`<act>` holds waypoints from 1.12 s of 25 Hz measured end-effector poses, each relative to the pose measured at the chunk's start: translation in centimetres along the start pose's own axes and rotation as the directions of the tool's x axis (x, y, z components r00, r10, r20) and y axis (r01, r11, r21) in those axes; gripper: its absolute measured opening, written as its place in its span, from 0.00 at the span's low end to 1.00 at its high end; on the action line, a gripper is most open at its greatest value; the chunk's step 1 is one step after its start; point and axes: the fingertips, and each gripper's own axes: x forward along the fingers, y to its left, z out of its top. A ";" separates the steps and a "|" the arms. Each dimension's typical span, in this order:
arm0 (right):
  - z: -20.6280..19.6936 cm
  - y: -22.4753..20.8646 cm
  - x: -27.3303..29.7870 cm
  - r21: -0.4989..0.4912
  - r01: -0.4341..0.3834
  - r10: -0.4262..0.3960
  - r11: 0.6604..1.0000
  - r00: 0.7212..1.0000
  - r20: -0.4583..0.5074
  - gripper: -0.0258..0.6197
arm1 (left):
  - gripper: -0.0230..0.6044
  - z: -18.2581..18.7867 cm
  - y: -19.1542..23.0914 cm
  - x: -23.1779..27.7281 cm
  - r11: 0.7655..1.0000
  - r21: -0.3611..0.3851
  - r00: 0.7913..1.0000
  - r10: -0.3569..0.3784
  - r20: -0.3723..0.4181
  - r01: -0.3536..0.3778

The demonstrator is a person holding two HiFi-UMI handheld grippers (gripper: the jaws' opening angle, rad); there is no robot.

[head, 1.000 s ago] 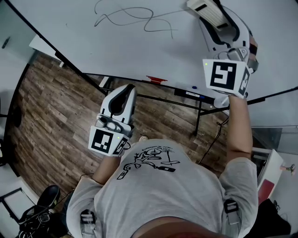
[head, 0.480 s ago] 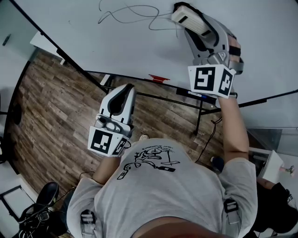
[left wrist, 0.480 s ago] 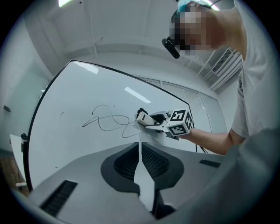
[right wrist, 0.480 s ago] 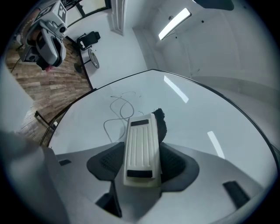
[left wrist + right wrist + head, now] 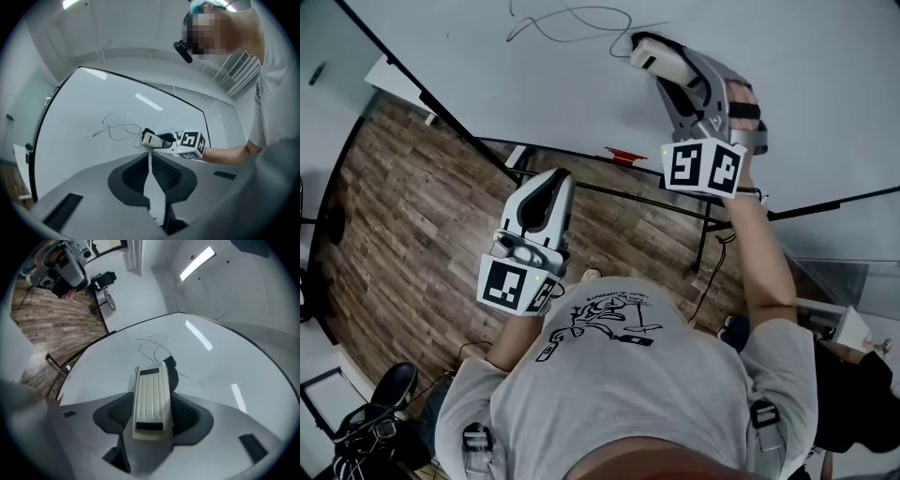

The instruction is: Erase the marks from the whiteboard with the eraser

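Head view: the right gripper [image 5: 652,54] is pinching the eraser [image 5: 664,60] against the whiteboard [image 5: 525,98]. The eraser's long axis is pointing up-left toward the scribbled marks [image 5: 572,19], its front end just beside their right tail. The left gripper [image 5: 551,180] is hanging well below the marks, off the board, so the right hand is the nearer one. Left gripper view: its jaws are pressing together on nothing, and the eraser is sitting just right of the marks. Right gripper view: the jaws are clamping the eraser's ribbed cream back, dark felt facing the board, with the marks lying straight ahead of its tip. Whether felt is touching ink, I cannot tell. No brand or label is reading legibly on the eraser – only square marker patterns on the gripper cubes.
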 end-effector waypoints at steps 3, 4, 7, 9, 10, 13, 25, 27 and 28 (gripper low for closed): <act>-0.2 2.2 0.4 -0.045 -0.021 0.020 0.999 1.000 -0.016 0.44 | 0.10 0.0 0.1 -0.4 1.000 0.001 1.000 0.006 0.001 -0.006; -0.3 2.7 0.5 -0.057 -0.024 0.023 0.998 1.000 -0.020 0.44 | 0.10 -0.1 0.1 -0.6 1.000 0.001 1.000 0.008 0.000 -0.008; -0.3 3.6 0.5 -0.071 -0.031 0.030 0.997 0.999 -0.025 0.44 | 0.10 -0.1 0.0 -1.0 1.000 0.000 1.000 0.013 -0.003 -0.013; -0.4 4.6 0.6 -0.077 -0.051 0.049 0.996 0.998 -0.028 0.44 | 0.10 0.0 -0.1 -1.2 1.000 0.000 1.000 0.014 -0.002 -0.014; -0.5 5.3 0.8 -0.085 -0.064 0.062 0.994 0.998 -0.030 0.44 | 0.10 0.0 -0.1 -1.3 1.000 0.000 1.000 0.015 -0.002 -0.015; -0.9 7.8 1.3 -0.109 -0.098 0.094 0.989 0.995 -0.042 0.44 | 0.10 0.1 0.0 -1.6 1.000 0.000 1.000 0.018 0.001 -0.018; 1.3 5.1 0.1 0.002 -0.074 0.074 0.997 0.997 0.006 0.44 | 0.10 0.3 0.3 -2.2 1.000 -0.002 1.000 0.027 0.003 -0.027; 2.3 2.7 -0.5 0.048 -0.042 0.041 0.998 0.999 0.033 0.44 | 0.10 0.2 0.4 -2.3 1.000 -0.002 1.000 0.031 0.000 -0.031; 2.7 1.3 -0.8 0.070 -0.023 0.020 0.997 0.999 0.046 0.44 | 0.10 0.1 0.5 -2.3 0.999 -0.003 0.999 0.033 -0.001 -0.033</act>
